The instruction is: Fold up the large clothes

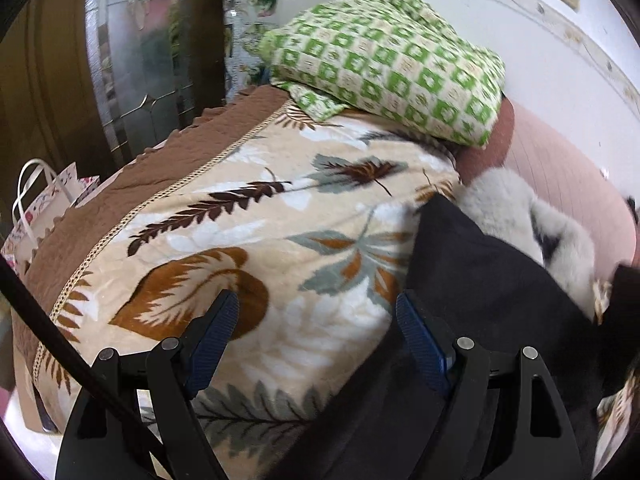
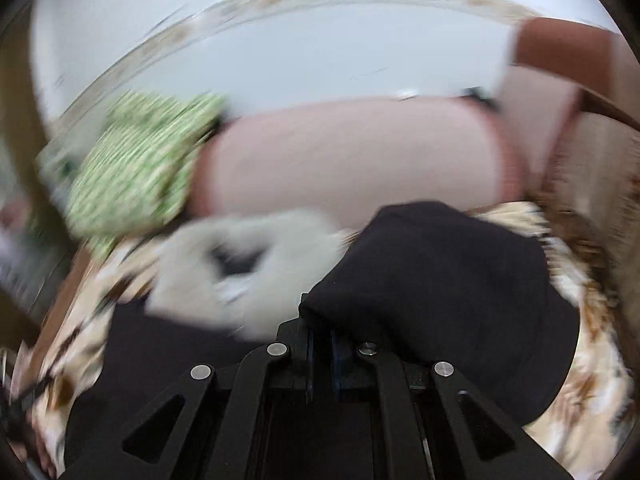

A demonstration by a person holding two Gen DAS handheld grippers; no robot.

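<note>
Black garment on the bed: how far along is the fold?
Done: nothing looks folded yet; the black garment lies loosely over the leaf-print blanket. In hand: the right hand-held gripper is shut on a bunched edge of it. The left hand-held gripper is open and holds nothing. Left: all the folds.

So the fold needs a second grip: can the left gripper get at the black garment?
Probably yes: the left gripper is open and empty, and the black garment lies uncovered right beside its right finger.
</note>
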